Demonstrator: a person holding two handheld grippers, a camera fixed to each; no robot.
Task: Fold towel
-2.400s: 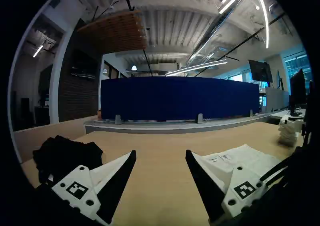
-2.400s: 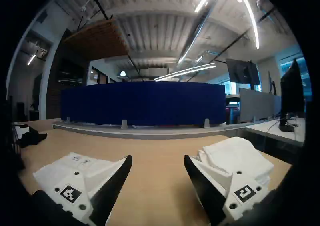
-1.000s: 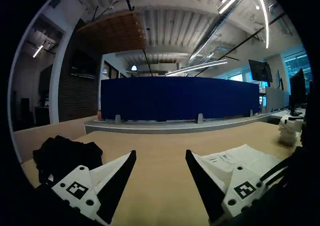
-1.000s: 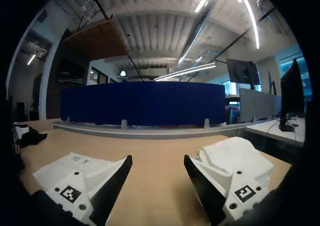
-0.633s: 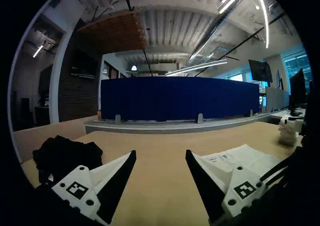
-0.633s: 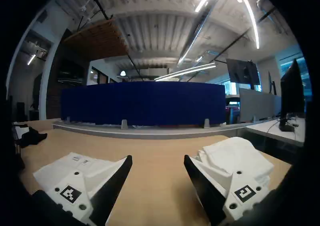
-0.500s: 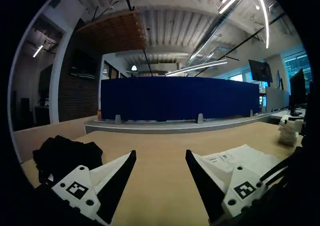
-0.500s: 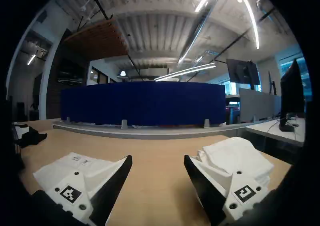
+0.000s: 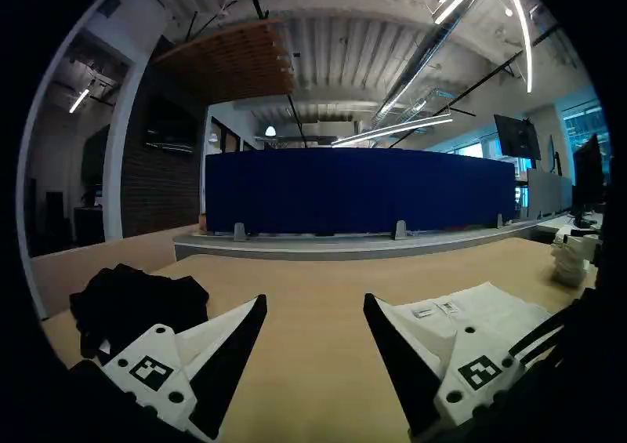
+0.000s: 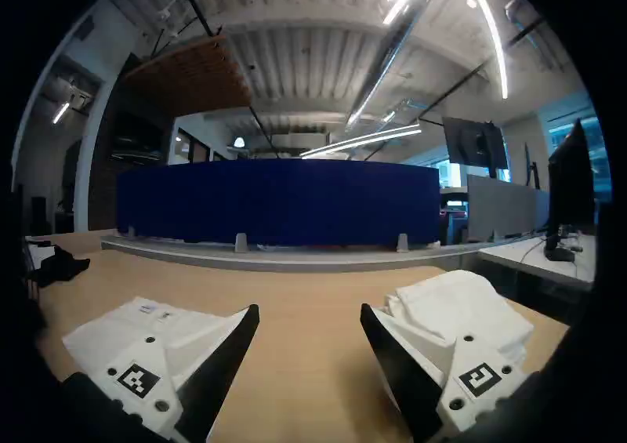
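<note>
Two tools sit low over the pale wooden table (image 9: pixel 313 270), both spread wide with nothing between their fingers. Farthest left, a crumpled black cloth (image 9: pixel 137 302) lies on the table, partly hidden behind the left finger of the left tool (image 9: pixel 313 296). That tool is released, bare wood showing in its gap. To its right the white towel (image 9: pixel 486 310) lies flat on the table, two small tags near its far edge, with the tool's right finger in front of its near part. In the right gripper view the same towel (image 10: pixel 149 321) spreads out behind the left finger of the right tool (image 10: pixel 309 307), which is released too. Behind that tool's right finger rises a stack of folded white towels (image 10: pixel 462 310), near the table's right edge. A blue partition (image 10: pixel 274 200) runs across the far side of the table, and a dark monitor (image 10: pixel 568 184) stands on a neighbouring desk at far right.
</note>
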